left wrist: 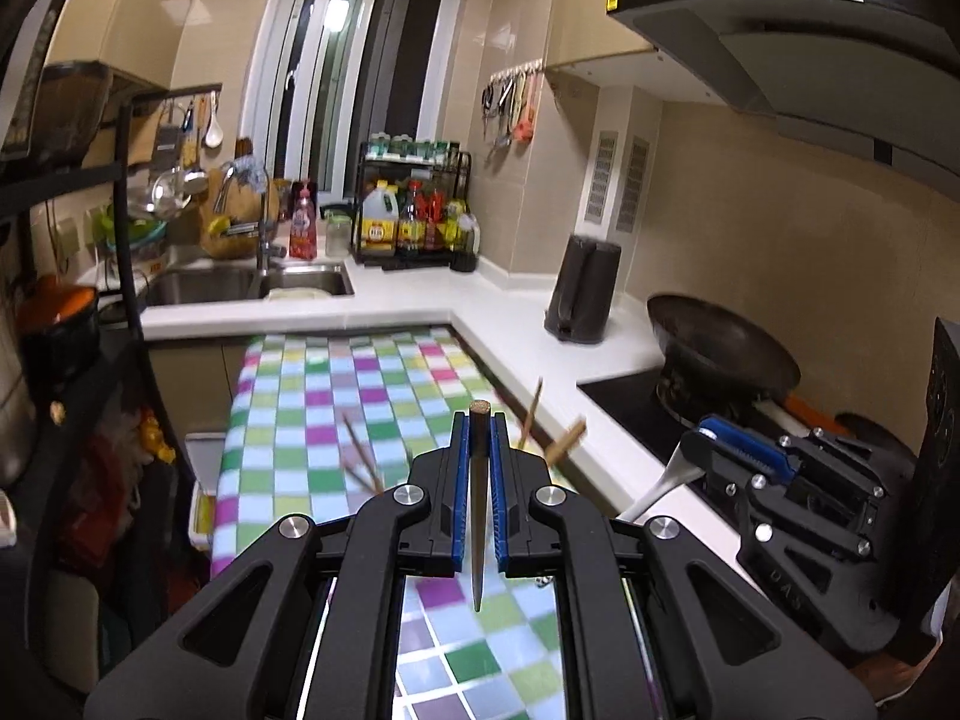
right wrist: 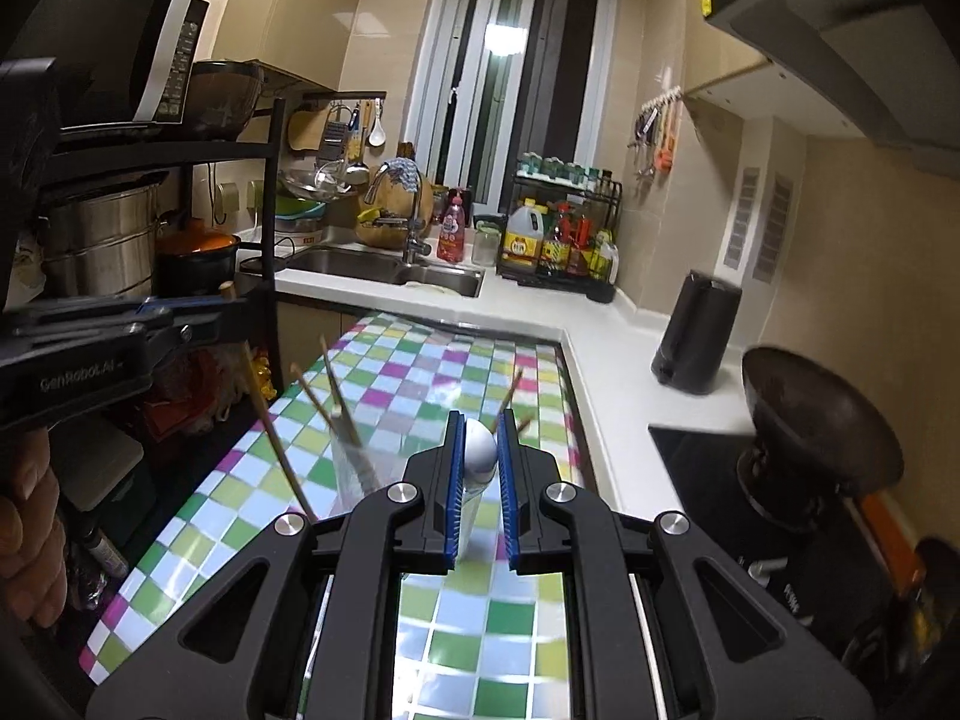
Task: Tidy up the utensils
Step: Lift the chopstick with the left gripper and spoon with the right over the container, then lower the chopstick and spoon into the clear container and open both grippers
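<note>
1. My left gripper (left wrist: 478, 420) points slightly downward above the checked cloth (left wrist: 336, 396), its blue pads nearly together and clamped on a dark chopstick (left wrist: 477, 510) that stands upright between them, blunt end up, tip hanging below.
2. In the right wrist view a hand (right wrist: 30, 516) grips that left tool at the frame's left edge.
3. My right gripper (right wrist: 480, 426) sits beside it at a similar tilt, narrow, pinching a white spoon (right wrist: 480, 450).
4. A clear glass (right wrist: 354, 474) with more chopsticks (right wrist: 336, 390) stands on the cloth-covered worktop (right wrist: 606, 384) below, blurred.
</note>
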The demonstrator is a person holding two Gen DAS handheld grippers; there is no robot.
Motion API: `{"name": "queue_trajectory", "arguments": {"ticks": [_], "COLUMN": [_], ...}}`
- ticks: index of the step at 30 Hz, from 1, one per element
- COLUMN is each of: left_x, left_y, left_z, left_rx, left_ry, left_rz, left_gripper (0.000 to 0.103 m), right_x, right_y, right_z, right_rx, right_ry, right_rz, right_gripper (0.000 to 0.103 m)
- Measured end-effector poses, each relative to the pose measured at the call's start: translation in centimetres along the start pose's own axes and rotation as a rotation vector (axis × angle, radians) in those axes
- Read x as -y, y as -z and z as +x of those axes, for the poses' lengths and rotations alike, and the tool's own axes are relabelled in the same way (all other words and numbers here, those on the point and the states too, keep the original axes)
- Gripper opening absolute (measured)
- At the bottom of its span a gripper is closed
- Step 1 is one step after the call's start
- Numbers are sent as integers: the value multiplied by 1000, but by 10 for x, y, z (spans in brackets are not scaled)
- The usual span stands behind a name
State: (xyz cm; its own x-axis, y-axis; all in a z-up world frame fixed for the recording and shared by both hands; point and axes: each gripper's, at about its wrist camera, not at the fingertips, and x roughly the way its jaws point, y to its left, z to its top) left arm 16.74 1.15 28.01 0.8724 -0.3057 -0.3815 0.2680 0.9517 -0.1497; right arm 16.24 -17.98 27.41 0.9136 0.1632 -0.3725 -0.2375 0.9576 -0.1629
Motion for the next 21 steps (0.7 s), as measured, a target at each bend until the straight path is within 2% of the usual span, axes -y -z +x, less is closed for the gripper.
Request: {"name": "queue_trajectory", "arguments": {"ticks": [5,9,12,15,21], "left_x": [2,3,-2,-11,-23], "left_y": [-54,-67,-58,-33,-6], "left_z": [10,35,69,103,130], "left_rx": [80,86,32,-46,-151], "left_ry": [-17,-39,-55,-66,-58], "left_rz": [10,17,20,13,2], "left_gripper": [7,7,7,7,7], "right_x": [6,8,5,1,-3], "right_y": [-47,-60,-52,-33,-5], "right_z": [12,41,75,104,142], "right_rx": [63,67,34,-9,-86], "right_ry": [7,8,2,-16,-41], "right_rz": [-20,-23,-41,-50,-44], "right_gripper": [11,11,11,11,11]}}
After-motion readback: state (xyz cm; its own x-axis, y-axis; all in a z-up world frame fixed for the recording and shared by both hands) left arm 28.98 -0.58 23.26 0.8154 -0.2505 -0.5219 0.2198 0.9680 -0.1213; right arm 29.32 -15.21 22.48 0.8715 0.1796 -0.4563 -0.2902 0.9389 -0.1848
